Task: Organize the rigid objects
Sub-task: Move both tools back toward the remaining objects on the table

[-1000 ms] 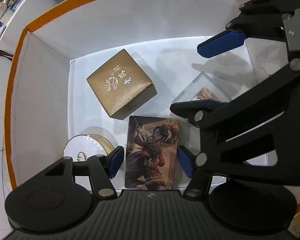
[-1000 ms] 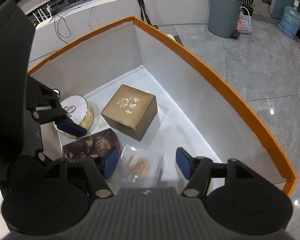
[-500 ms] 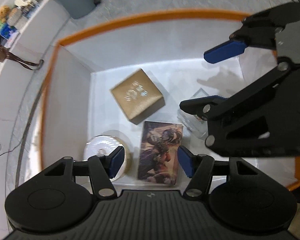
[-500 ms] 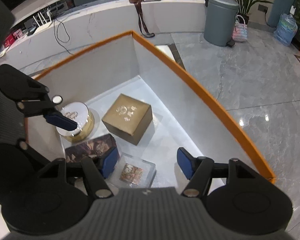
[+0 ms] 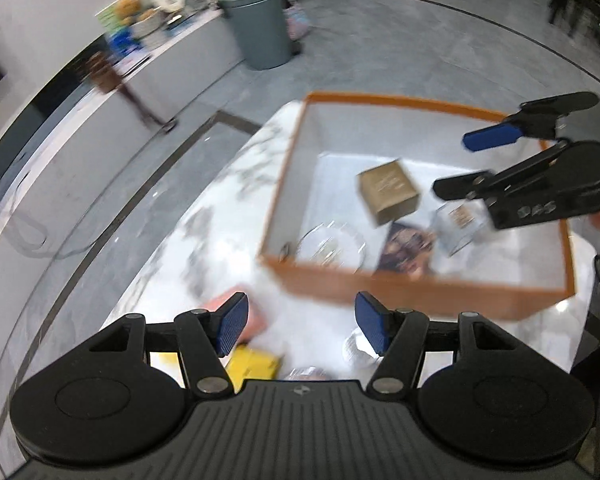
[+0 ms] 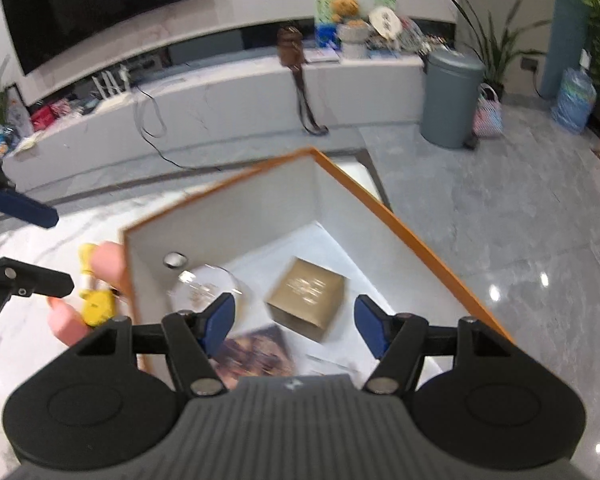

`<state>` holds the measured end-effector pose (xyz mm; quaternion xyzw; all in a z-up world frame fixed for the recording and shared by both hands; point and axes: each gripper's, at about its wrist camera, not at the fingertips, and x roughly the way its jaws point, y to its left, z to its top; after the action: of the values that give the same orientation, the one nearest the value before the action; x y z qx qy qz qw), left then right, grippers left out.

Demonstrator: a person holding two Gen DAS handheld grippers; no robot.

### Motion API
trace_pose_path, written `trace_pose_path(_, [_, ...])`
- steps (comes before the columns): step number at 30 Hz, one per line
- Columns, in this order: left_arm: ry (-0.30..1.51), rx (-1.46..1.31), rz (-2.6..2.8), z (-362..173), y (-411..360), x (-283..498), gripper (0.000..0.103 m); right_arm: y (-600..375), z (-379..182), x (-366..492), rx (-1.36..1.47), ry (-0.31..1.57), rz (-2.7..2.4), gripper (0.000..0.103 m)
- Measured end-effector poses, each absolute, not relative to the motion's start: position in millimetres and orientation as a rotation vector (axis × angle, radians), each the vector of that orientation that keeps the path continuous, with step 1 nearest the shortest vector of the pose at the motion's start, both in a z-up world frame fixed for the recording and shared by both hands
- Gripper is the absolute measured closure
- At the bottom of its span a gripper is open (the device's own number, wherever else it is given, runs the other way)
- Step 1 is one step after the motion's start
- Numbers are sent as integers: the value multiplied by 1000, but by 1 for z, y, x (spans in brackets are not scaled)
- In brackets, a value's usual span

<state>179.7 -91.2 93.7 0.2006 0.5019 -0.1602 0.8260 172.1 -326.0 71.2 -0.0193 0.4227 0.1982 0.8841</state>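
The gold box [image 6: 306, 294] sits in the orange-rimmed bin [image 6: 420, 240] on the marble counter [image 5: 220, 216], beside a picture card [image 6: 256, 350]; both the left tool [image 5: 300, 322] and right tool [image 6: 292, 322] hang empty, jaws apart

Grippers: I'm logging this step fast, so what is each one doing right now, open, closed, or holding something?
Left gripper: open, nothing between its pads.
Right gripper: open, holding nothing, above the box.
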Motion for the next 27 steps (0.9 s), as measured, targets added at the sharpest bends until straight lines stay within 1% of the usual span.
trace_pose_path(5, [1075,357,-266,98,-48,160,31,-290,80,158,-67,852,486,37])
trace_pose_path(11, [1071,282,-210,89,-8,142,30,-246,80,142,-154,848,565,37])
trace_pose_path(16, [1058,246,-144,77,20,133,27,-221,74,133,-209,851,605,37])
trace_pose_path(21, [1065,229,-101,62,41,130,27,-198,64,126,-263,862,640,37])
trace_pose_path(24, [1071,200,-87,53,52,129,27,-184,58,121,-293,857,651,33])
trace_pose_path(27, [1065,183,-77,45,58,127,26,-173,56,121,-313,854,675,34])
